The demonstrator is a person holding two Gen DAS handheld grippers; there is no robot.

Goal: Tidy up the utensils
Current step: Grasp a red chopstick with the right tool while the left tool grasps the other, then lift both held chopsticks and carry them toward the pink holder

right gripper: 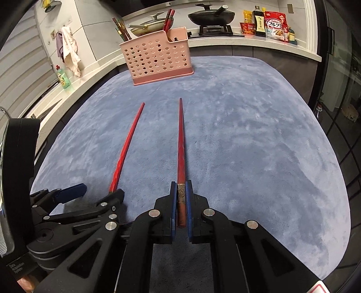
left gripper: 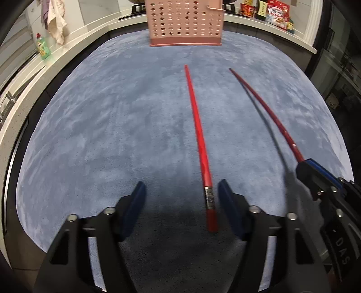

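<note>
Two red chopsticks on the blue mat, long axes running away from the claws, thin tips toward the pink basket far ahead. Right claw clamped on the dark chopstick at its metal-banded butt end, shaft sticking straight out past the fingertips. Left claw standing apart, pads not pressing; bright chopstick lying between its fingers, nearer the right one, silver band level with the fingertips, butt end back toward the camera. More chopsticks upright inside the basket. Beyond it, on the counter: green bottle off to the left, a pan on the hob, a red "Calbee" bag with Japanese lettering off to the right. White letters "DAS" on the right claw's body in the left view.
</note>
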